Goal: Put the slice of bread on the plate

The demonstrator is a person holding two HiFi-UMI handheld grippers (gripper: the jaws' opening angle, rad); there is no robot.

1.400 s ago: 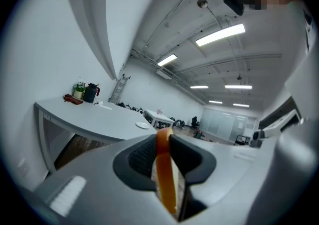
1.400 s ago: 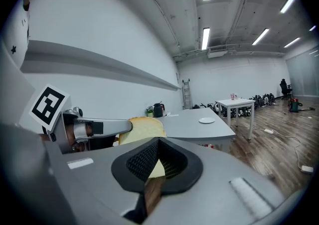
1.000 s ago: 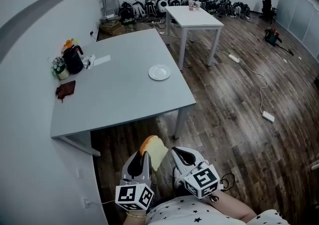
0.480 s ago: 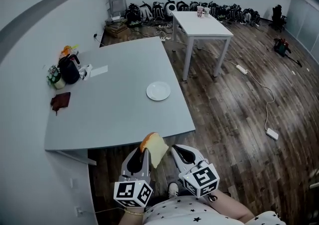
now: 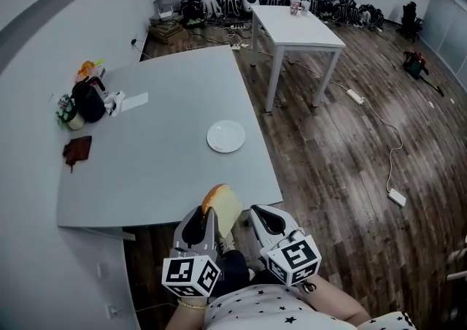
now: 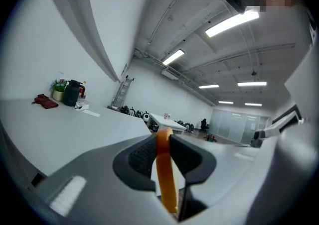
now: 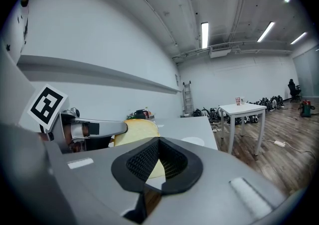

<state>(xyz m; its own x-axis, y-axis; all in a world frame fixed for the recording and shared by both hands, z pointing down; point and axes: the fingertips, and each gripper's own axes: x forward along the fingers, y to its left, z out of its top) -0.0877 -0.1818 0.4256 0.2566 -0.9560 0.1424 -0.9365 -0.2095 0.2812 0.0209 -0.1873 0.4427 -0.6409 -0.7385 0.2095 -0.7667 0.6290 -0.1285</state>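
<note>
A slice of bread (image 5: 224, 203) with an orange-brown crust stands on edge, and my left gripper (image 5: 211, 215) is shut on it. In the left gripper view the bread (image 6: 165, 174) shows edge-on, pinched between the two black pads. It hangs at the near edge of the grey table (image 5: 160, 168). The white plate (image 5: 226, 136) lies empty farther in, near the table's right edge. My right gripper (image 5: 261, 215) is beside the left one, shut with nothing in it. From the right gripper (image 7: 158, 141) view, the bread (image 7: 137, 133) and the plate (image 7: 192, 141) are ahead.
A black kettle (image 5: 89, 101), a small plant (image 5: 67, 112), a dark red cloth (image 5: 76, 149) and a paper (image 5: 133, 101) sit along the table's left side. A small white table (image 5: 295, 25) stands beyond. Bags line the far wall; cables and a power strip (image 5: 397, 197) lie on the wood floor.
Both grippers and the bread have come forward together from over the floor to the table's near edge. The plate is closer. The grip on the bread is unchanged.
</note>
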